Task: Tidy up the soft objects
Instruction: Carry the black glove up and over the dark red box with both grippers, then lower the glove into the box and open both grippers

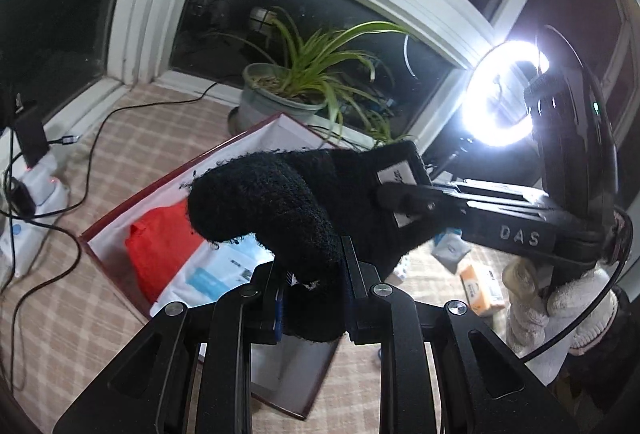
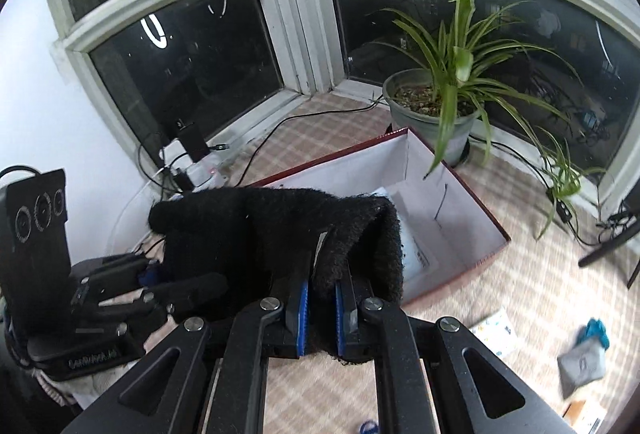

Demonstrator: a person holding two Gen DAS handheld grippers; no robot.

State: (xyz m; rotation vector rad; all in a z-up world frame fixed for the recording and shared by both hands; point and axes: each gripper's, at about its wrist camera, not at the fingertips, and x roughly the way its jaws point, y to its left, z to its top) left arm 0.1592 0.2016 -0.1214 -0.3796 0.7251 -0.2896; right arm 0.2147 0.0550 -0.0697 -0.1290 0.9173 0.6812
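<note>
In the left wrist view, the left gripper [image 1: 316,274] is clamped narrowly on one end of a black knitted glove [image 1: 280,201], which arches up from between its pads. The other end of the glove is pinched by the right gripper [image 1: 404,199], reaching in from the right and held by a hand in a white glove [image 1: 560,310]. The black glove hangs above an open box [image 1: 116,258] with dark red walls and a white lining. Inside the box lie a red pouch [image 1: 164,242] and a white and blue packet [image 1: 212,274]. The box sits on a checked cloth [image 1: 120,137] beside a potted plant [image 1: 288,89]. A ring light [image 1: 500,89] glares at the right, and small packets [image 1: 480,286] lie on the cloth under the right gripper.

In the right wrist view, the right gripper [image 2: 320,302] has its blue pads closed tight on a fold of the black glove [image 2: 272,230]. The left gripper [image 2: 160,282] grips the glove's far end at the left. The glove is stretched between the two, over the near edge of the box [image 2: 460,201]. The potted plant [image 2: 440,101] stands behind the box by the window [image 2: 188,61]. A grey pouch [image 2: 580,366] lies on the cloth at the lower right.
</note>
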